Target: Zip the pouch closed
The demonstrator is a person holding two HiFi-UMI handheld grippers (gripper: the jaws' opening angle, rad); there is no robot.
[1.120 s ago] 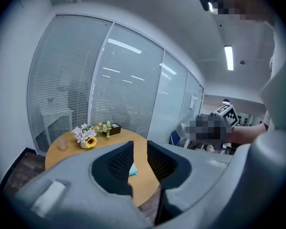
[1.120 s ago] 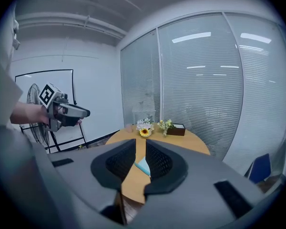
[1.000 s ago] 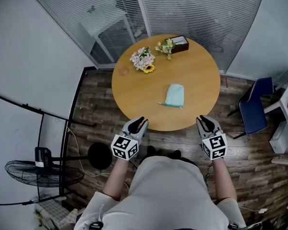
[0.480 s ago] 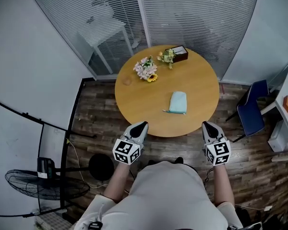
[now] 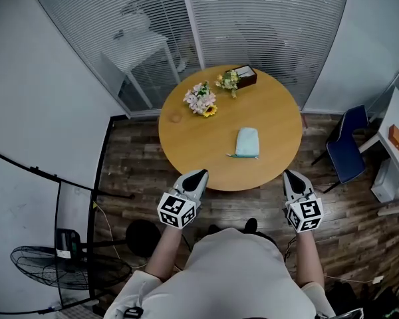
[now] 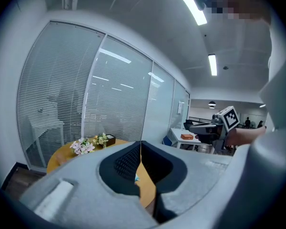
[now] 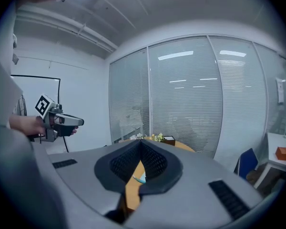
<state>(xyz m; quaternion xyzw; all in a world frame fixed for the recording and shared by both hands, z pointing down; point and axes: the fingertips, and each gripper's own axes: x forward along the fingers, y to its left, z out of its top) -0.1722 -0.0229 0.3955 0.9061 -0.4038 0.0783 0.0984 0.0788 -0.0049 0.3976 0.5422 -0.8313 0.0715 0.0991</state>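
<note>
A light blue pouch (image 5: pixel 247 141) lies flat on the round wooden table (image 5: pixel 186 138), right of its middle, with its zipper edge toward me. My left gripper (image 5: pixel 198 175) is held off the table's near edge on the left, jaws shut and empty. My right gripper (image 5: pixel 292 175) hangs off the near right edge, also shut and empty. Both are well short of the pouch. In the right gripper view a sliver of the pouch (image 7: pixel 140 178) shows between the jaws, and the left gripper (image 7: pixel 76 121) appears at left.
A pink flower bunch (image 5: pixel 199 100), a small yellow bouquet (image 5: pixel 229 80) and a dark box (image 5: pixel 245 76) sit at the table's far side. A blue chair (image 5: pixel 346 153) stands to the right, a fan (image 5: pixel 60 264) to the left. Glass walls with blinds stand behind.
The view has pulled back slightly from the table; both grippers sit a little lower and further from the table edge. The pouch has not moved. Both grippers stay shut.
</note>
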